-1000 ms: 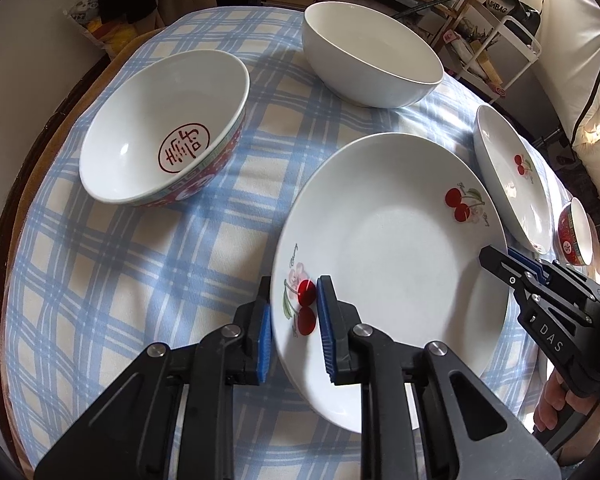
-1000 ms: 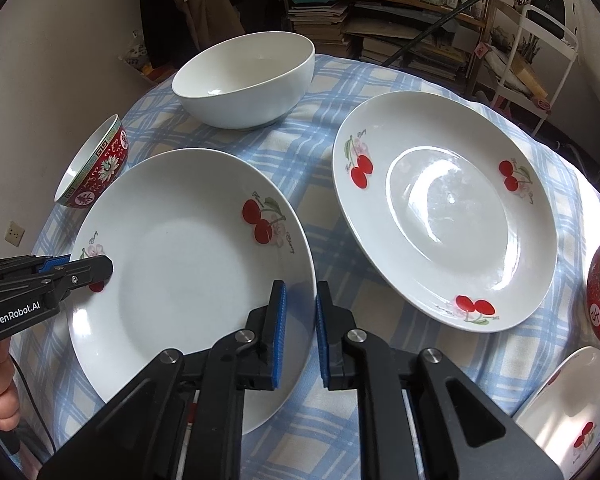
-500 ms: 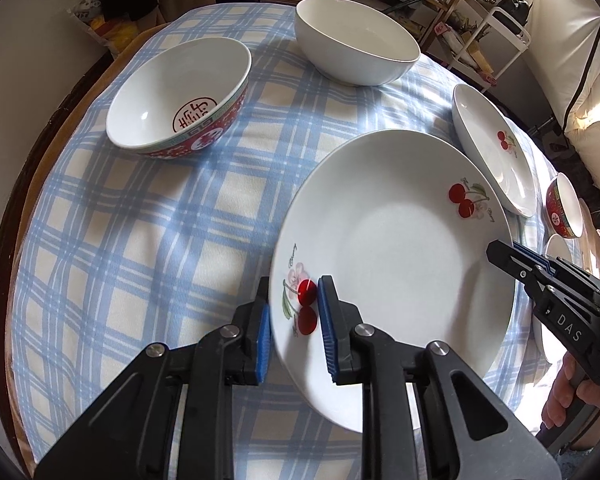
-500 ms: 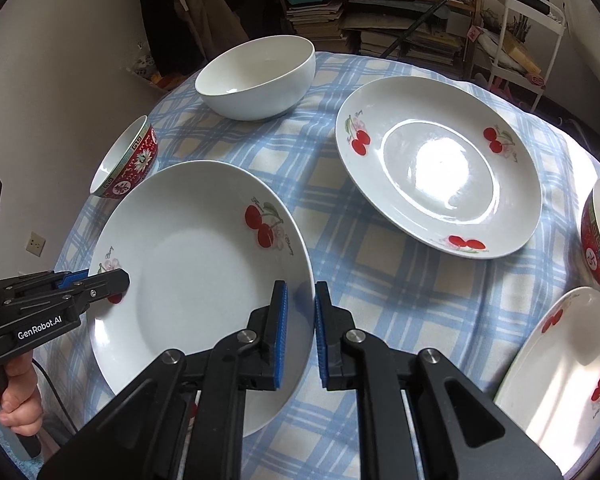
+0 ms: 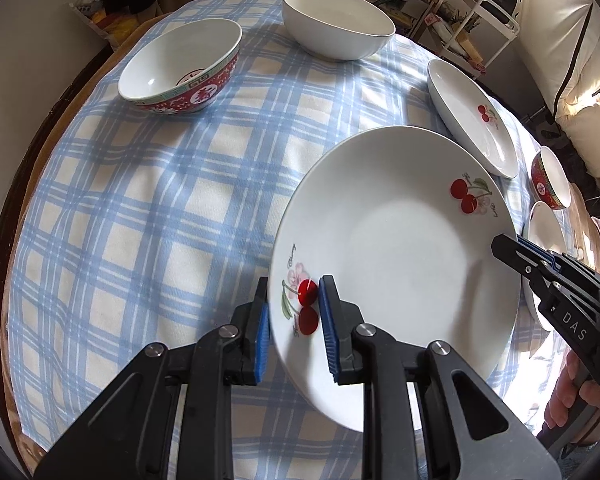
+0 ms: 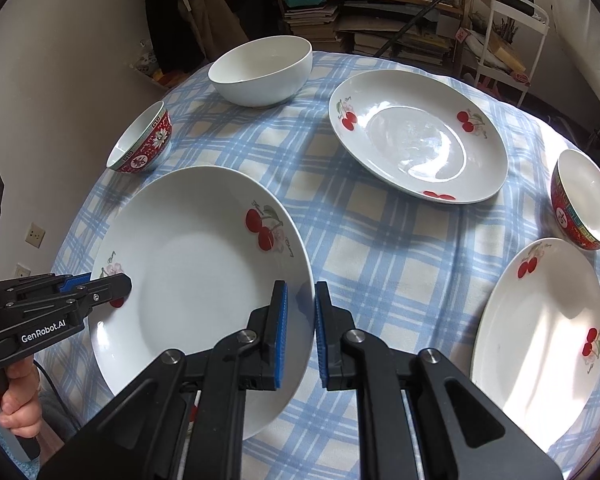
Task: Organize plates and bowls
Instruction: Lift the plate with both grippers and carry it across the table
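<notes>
Cherry plate (image 5: 396, 264) lifted above checked bench (image 5: 148, 216), left tongs (image 5: 294, 320) and right tongs (image 6: 298, 332) each clamped on opposite rims.

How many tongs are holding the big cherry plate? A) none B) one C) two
C: the left tongs pinch one edge of the plate and the right tongs pinch the opposite edge.
</notes>
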Demonstrator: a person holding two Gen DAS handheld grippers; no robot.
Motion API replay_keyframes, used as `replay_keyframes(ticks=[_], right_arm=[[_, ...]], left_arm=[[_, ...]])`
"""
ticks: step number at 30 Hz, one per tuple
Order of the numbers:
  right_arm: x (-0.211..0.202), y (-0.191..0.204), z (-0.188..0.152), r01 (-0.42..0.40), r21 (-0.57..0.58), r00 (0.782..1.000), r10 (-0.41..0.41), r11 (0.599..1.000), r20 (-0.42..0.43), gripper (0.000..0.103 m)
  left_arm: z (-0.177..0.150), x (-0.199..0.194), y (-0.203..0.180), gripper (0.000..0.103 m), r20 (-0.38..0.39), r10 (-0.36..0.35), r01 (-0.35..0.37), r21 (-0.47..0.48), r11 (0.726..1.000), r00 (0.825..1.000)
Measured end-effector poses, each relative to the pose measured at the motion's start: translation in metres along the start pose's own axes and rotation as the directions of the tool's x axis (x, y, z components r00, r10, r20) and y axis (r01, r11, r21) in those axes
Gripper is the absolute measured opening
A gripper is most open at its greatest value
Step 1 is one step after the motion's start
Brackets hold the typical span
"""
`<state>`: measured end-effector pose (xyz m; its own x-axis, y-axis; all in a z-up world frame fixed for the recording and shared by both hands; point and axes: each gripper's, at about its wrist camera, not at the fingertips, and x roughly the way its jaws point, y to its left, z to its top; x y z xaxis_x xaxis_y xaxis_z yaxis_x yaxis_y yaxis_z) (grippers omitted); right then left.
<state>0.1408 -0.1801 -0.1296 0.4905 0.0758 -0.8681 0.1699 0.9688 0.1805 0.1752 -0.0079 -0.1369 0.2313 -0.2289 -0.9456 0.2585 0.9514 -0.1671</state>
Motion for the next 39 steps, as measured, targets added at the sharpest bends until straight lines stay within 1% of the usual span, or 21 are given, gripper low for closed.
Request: replay_keyframes(ticks=[5, 7, 11, 13, 16, 19, 29, 33, 35, 39], right_arm=[[-0.001, -0.002, -0.011, 0.012, 0.01, 1.0, -0.012, 1.0, -0.009, 0.014], [0.002, 0.0, -0.017, 0.028, 0.007, 0.999, -0.028, 1.0, -0.018, 0.014], [0.017, -0.001, -0.027, 0.046, 0.009, 0.997, -0.045, 0.999, -0.062, 0.014], [0.023, -0.002, -0.03, 0.053, 0.008, 0.995, -0.053, 0.999, -0.079, 0.014], [0.025, -0.003, -0.031, 0.058, 0.01, 0.995, -0.057, 0.998, -0.082, 0.014], [0.027, -0.004, -0.03, 0.052, 0.027, 0.995, -0.049, 0.998, -0.082, 0.014], [0.028, -0.003, -0.031, 0.063, 0.021, 0.995, -0.061, 0.998, -0.08, 0.014], [0.026, -0.002, -0.032, 0.063, 0.015, 0.995, -0.061, 0.998, -0.075, 0.014], [0.025, 0.0, -0.034, 0.054, 0.003, 0.996, -0.054, 0.999, -0.076, 0.015], [0.022, 0.001, -0.034, 0.063, 0.002, 0.995, -0.063, 0.998, -0.075, 0.014]], left_arm=[[-0.008, -0.002, -0.007, 0.023, -0.007, 0.024, -0.024, 0.013, 1.0, 1.0], [-0.011, 0.002, -0.008, 0.023, -0.016, 0.032, -0.032, 0.013, 0.999, 0.999], [-0.015, 0.02, -0.004, 0.022, -0.07, 0.035, -0.035, -0.006, 0.999, 0.997], [-0.016, 0.024, -0.004, 0.022, -0.083, 0.04, -0.04, -0.001, 0.999, 0.996], [-0.017, 0.025, -0.009, 0.023, -0.07, 0.06, -0.059, 0.018, 0.998, 0.996], [-0.015, 0.03, -0.008, 0.023, -0.079, 0.054, -0.055, -0.001, 0.999, 0.995], [-0.015, 0.031, -0.01, 0.024, -0.075, 0.058, -0.058, 0.005, 0.998, 0.996], [-0.016, 0.033, -0.005, 0.023, -0.083, 0.044, -0.045, -0.012, 0.999, 0.996], [-0.019, 0.033, -0.001, 0.023, -0.088, 0.063, -0.064, -0.005, 0.998, 0.994], [-0.024, 0.028, -0.002, 0.023, -0.077, 0.096, -0.095, 0.021, 0.995, 0.992]])
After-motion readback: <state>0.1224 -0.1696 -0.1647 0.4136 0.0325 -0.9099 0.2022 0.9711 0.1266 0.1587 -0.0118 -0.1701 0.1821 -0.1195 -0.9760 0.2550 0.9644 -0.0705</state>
